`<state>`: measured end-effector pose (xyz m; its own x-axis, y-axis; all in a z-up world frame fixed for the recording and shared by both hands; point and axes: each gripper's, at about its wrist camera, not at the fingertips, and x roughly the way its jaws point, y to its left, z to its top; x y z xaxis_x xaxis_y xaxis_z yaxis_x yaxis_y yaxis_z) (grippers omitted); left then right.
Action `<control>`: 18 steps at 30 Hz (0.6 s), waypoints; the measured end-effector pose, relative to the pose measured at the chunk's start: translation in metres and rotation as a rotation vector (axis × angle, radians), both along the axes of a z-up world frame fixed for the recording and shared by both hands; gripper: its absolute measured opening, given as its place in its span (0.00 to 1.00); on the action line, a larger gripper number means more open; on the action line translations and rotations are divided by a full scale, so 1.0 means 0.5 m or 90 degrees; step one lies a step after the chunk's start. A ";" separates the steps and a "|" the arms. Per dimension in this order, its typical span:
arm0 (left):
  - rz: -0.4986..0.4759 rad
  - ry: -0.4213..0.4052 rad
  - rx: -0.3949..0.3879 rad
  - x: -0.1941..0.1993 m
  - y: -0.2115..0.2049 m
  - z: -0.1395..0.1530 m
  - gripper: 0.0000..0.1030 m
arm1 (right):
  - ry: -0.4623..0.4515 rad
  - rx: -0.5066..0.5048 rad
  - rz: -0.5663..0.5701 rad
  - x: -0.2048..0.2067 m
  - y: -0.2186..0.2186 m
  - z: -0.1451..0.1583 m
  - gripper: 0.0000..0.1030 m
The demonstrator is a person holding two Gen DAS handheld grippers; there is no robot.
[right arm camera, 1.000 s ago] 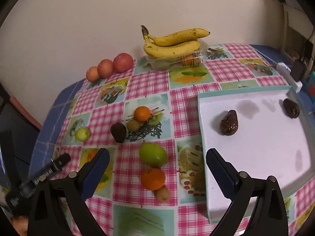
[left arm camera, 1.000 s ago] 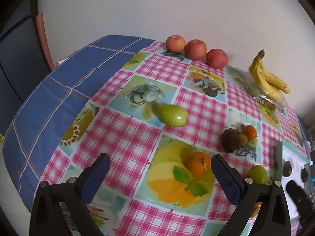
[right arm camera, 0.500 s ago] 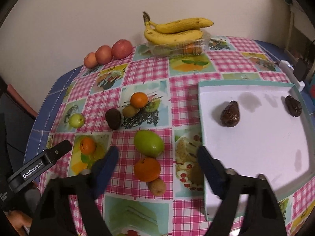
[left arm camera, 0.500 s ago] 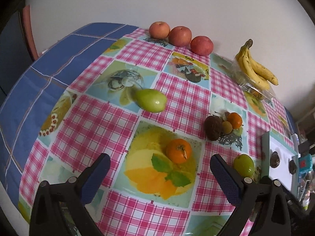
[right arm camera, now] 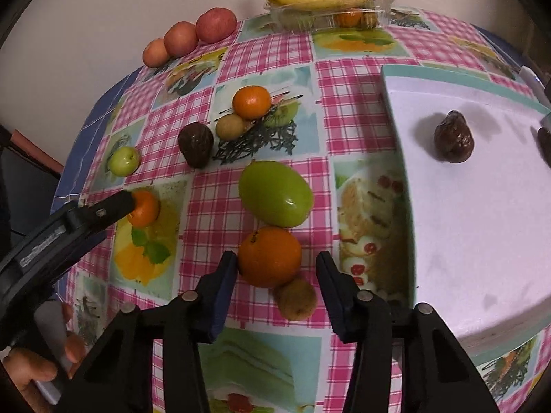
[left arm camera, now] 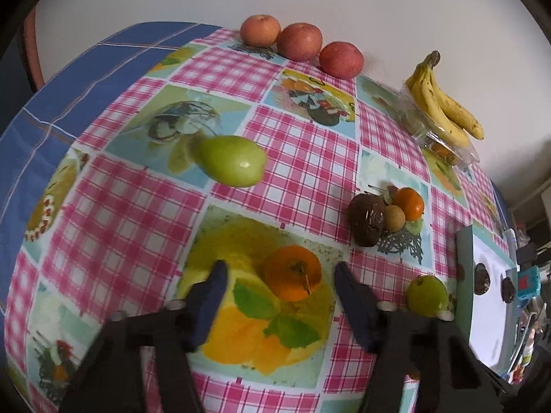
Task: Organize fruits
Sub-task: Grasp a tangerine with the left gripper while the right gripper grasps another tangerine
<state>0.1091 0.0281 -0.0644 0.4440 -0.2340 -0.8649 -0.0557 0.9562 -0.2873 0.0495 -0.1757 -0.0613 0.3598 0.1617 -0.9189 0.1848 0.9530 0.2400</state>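
Both grippers are descending on oranges, and both sets of jaws are closing. The left gripper has a small orange between its jaws, which do not yet press it; a gap shows on each side. The right gripper brackets a larger orange; its left pad sits at the fruit's flank, the right pad stands clear, so no grip is confirmed.

Recommended: centre each orange before closing, since round fruit will likely roll off a one-sided push. On the right, a small brown fruit touches the orange and a green mango lies just behind it (risk of catching either).

The counter carries a pink-checked cloth with fruit prints, which can pass for real fruit. A white tray at the right holds two dark fruits. Apples and bananas line a plain wall
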 end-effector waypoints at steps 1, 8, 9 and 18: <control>-0.003 0.006 -0.009 0.002 -0.001 -0.003 0.47 | -0.002 0.001 0.003 -0.002 0.002 0.002 0.40; -0.006 0.010 -0.040 -0.002 0.003 -0.003 0.36 | -0.008 0.006 0.004 -0.003 0.001 0.008 0.38; -0.004 0.008 -0.044 -0.004 0.005 0.002 0.36 | -0.012 0.010 0.003 0.000 0.002 0.008 0.38; -0.013 -0.039 -0.061 -0.030 0.001 0.069 0.36 | -0.068 0.016 -0.035 -0.016 -0.029 0.068 0.38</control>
<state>0.0940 0.0287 -0.0300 0.4899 -0.3230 -0.8098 -0.0166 0.9252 -0.3791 0.0417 -0.1904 -0.0272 0.4648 0.1623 -0.8704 0.2081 0.9355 0.2855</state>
